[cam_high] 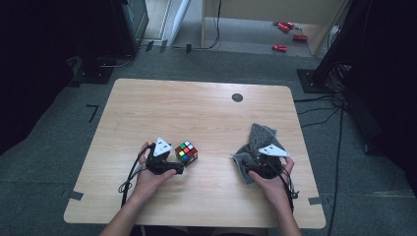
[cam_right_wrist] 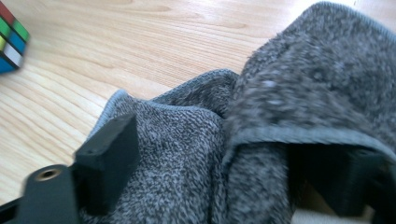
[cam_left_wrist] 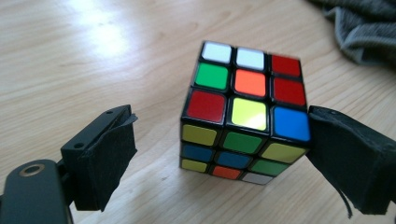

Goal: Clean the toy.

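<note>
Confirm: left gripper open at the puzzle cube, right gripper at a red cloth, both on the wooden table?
One error: the cloth is grey, not red, as the right gripper view and the high view show. The rest stands: the left gripper is open at the puzzle cube, the right gripper is at the cloth, and both things lie on the wooden table.

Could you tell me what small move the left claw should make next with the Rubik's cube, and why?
Probably close the left claw gently on the Rubik's cube. In the left gripper view the cube stands on the wooden table between the open jaws: one pad sits at its corner, the other stands apart. Centring first might keep it from twisting.
</note>
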A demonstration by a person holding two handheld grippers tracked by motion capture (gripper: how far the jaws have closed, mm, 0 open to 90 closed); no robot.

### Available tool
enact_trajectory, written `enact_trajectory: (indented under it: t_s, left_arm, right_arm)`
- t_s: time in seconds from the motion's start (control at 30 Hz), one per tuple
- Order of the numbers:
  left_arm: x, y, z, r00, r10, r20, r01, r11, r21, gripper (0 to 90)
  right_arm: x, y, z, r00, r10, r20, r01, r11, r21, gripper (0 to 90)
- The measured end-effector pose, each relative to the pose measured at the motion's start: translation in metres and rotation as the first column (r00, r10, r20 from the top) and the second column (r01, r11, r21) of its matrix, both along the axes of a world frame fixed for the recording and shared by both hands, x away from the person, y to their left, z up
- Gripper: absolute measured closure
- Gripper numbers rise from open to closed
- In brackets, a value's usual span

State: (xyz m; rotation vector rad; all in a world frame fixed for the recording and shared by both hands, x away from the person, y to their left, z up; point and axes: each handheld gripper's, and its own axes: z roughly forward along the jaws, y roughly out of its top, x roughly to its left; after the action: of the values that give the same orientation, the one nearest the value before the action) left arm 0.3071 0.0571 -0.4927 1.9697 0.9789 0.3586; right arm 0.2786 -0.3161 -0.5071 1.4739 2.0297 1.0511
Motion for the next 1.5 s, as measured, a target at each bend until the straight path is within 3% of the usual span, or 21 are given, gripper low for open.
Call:
enact_trajectory:
  t_s: [0.03,0.1,0.2,0.37,0.5,0.73,1.03,1.5]
  left_arm:
    - [0.000,0.003,0.002,1.0000,0.000,-0.004,0.000,0.9999,-0.015,9.2]
    - [0.000,0.013,0.009,0.9997,0.025,-0.008,-0.025,0.9987,-0.043,9.1]
    - [-0.003,0.023,0.014,0.9995,0.030,0.008,-0.030,0.9990,-0.033,9.1]
    - [-0.012,0.042,0.019,0.9977,0.065,0.018,-0.064,0.9961,-0.060,9.1]
    - [-0.019,0.057,0.021,0.9949,0.098,0.020,-0.096,0.9916,-0.086,9.1]
    - [-0.029,0.082,0.018,0.9910,0.133,-0.009,-0.134,0.9899,-0.049,9.1]
    - [-0.042,0.117,0.009,0.9808,0.191,-0.039,-0.192,0.9810,-0.025,9.1]
    - [-0.063,0.168,-0.009,0.9544,0.289,-0.075,-0.288,0.9573,0.022,9.1]
  right_arm:
    - [0.000,-0.003,0.001,0.9998,0.008,-0.019,-0.008,1.000,0.025,14.5]
    - [-0.003,-0.006,0.003,0.9986,0.031,-0.043,-0.031,1.000,0.002,10.9]
    - [-0.009,-0.012,0.007,0.9976,0.050,-0.049,-0.050,0.999,-0.006,4.1]
    - [-0.021,-0.026,0.020,0.9989,0.047,-0.010,-0.046,0.999,0.020,0.0]
    - [-0.030,-0.033,0.030,0.9992,0.034,0.022,-0.035,0.999,0.012,0.0]
    - [-0.047,-0.048,0.035,0.9978,0.038,0.055,-0.036,0.998,-0.042,0.0]
    - [-0.063,-0.083,0.022,0.9990,-0.043,0.013,0.043,0.998,-0.050,0.0]
    - [-0.084,-0.117,0.003,0.9933,-0.111,-0.029,0.109,0.991,-0.073,0.0]
